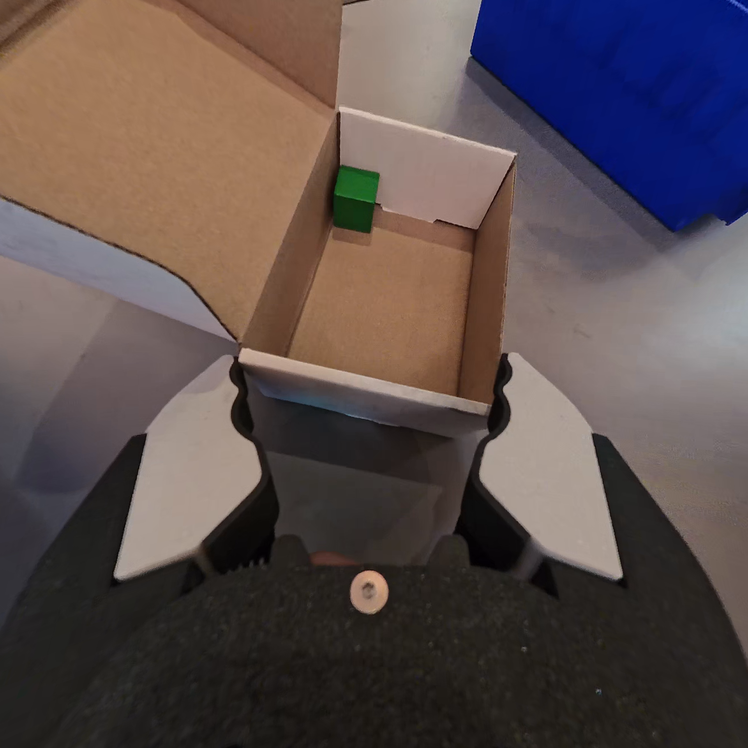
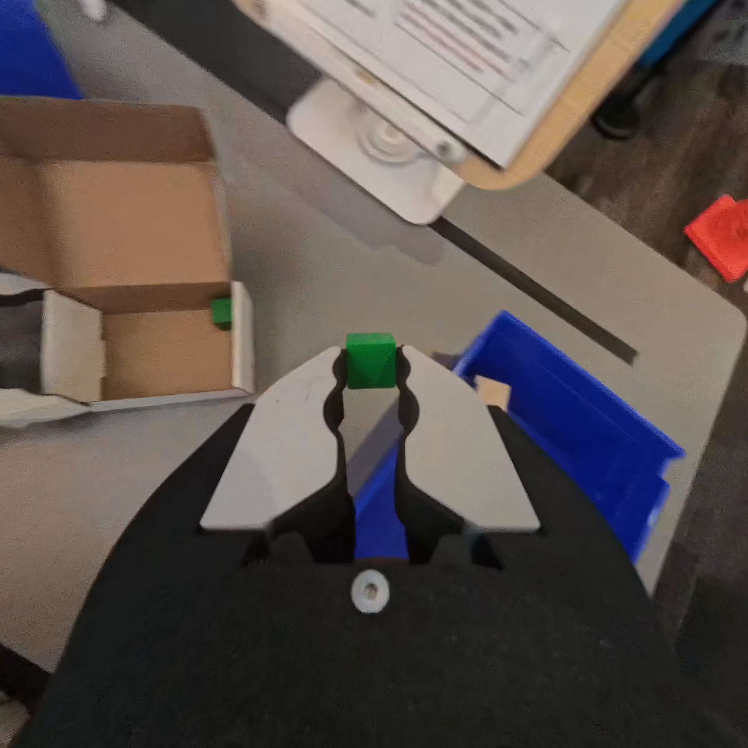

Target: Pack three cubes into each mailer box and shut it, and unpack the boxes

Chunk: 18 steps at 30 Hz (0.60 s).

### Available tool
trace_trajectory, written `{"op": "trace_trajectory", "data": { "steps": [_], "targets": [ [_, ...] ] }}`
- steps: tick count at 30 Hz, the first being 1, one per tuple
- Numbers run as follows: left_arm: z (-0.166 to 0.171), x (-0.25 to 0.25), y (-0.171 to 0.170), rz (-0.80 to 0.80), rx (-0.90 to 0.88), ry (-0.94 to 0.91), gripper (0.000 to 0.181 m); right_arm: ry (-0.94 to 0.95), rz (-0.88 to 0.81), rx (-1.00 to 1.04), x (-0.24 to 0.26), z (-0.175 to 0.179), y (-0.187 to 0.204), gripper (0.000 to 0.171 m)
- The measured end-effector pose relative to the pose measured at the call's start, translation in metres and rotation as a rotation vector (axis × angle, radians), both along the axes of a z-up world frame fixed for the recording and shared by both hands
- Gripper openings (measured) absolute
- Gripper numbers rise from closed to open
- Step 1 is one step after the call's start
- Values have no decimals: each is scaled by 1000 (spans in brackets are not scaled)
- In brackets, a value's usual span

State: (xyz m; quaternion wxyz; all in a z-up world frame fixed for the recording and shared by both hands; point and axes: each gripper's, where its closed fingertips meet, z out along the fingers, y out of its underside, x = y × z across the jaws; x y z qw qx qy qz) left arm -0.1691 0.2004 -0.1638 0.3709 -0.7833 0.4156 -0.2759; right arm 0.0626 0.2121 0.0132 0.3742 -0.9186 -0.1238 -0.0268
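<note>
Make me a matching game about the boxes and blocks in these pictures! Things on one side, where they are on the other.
Things:
1. green cube in the box
2. green cube outside the box
3. wooden cube
4. left gripper

Places:
A. inside the blue bin
B. far corner of the mailer box
C. open around the mailer box's near end
D. pinched in the right gripper

Pairs: 1-B, 2-D, 3-A, 4-C

Two wrist cameras, both angled steeply down
Left close over the mailer box [image 1: 376,307]; right higher, near the desk's [image 2: 324,283] corner; both share the box.
</note>
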Motion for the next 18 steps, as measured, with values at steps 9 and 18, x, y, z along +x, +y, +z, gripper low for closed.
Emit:
{"op": "trace_trajectory", "data": {
  "steps": [9,18],
  "targets": [
    [0,1,0,-11,-11,17,114,150,-324,-541,178,-199,-38,23],
    [-1,-1,-1,7,-12,16,114,87,-307,-298,167,-151,-20,41]
  ]
}}
